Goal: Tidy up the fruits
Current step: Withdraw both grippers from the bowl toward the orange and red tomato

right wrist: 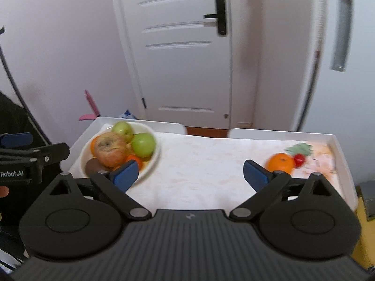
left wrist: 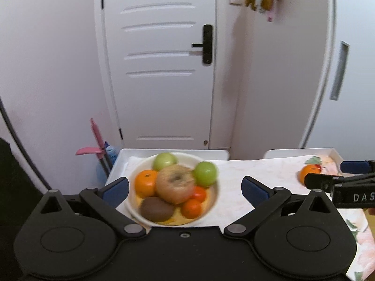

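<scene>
Both grippers, left (left wrist: 185, 187) and right (right wrist: 191, 173), are hanging spread and empty; white round fruit bowl (left wrist: 212, 201) sitting at tabletop's (right wrist: 199, 164) far-left corner.

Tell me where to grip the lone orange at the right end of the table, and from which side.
Grip the orange across its widest middle, coming from above with the open right gripper. It is round and sits stem up. Keep the pads off the small red fruit at its right.

White door (left wrist: 161, 70) with black handle (left wrist: 206, 44) — perhaps a pink dustpan (left wrist: 90, 151) beside.

a home: panelled door (left wrist: 161, 70), broom and dustpan (left wrist: 97, 145) beside it.
</scene>
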Demonstrator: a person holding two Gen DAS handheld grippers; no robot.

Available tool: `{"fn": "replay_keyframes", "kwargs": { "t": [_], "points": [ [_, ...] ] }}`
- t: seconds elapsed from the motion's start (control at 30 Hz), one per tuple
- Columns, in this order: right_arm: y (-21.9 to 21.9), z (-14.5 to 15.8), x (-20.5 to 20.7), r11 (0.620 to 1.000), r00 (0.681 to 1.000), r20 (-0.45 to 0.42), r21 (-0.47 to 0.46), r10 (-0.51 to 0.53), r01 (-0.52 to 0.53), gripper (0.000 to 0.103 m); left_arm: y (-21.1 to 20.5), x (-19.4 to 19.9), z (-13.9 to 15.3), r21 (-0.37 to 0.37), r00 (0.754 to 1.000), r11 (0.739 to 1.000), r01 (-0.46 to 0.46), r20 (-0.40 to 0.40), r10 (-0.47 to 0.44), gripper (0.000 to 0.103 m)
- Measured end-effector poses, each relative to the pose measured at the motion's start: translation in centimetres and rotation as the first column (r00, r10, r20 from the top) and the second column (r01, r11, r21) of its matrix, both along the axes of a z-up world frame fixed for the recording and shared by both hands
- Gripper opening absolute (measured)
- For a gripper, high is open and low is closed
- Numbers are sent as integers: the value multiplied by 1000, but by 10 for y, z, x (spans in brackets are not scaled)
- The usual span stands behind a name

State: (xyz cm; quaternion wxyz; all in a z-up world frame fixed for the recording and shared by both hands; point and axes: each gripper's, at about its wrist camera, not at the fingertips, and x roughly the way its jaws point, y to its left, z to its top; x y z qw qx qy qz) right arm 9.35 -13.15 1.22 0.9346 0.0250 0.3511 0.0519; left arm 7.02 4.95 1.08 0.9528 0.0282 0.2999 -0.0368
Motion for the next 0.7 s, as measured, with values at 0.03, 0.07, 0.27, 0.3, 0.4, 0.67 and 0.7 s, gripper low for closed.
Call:
{"fn": "replay_keyframes", "kwargs": {
  "t": [0.03,0.07,0.27,0.3,0.4,0.67,0.7],
  "points": [
    [-9,2,-3,1000,1000,4,-8,-9,9,103,-8,-2,1,2,1000,1000,5,4,-5,103],
    [-18,4,-6,1000,1000,9,-19,-16,16,103,-17,-4,2,3,1000,1000,12,6,-12,103],
    [-72,10,-22,997,999,-8,-71,-31,30,103,-68,-15,1,0,999,999,37,0,-37,103],
    [-81,10,-24,997,1000,-11,-73,-28,27,103,-75,-16,1,0,999,999,40,-2,-40,103],
    [-108,7,-28,997,1000,-19,-72,-17,16,103,-99,-17,-4,1,999,999,51,-12,-51,103],
    [-169,-11,-20,996,999,-38,-94,3,-6,103,-160,-2,-27,4,992,994,108,-62,-107,103],
    [-177,-14,-17,995,999,-39,-103,9,-13,103,-166,2,-31,4,991,993,115,-68,-114,103]
  ]
}}
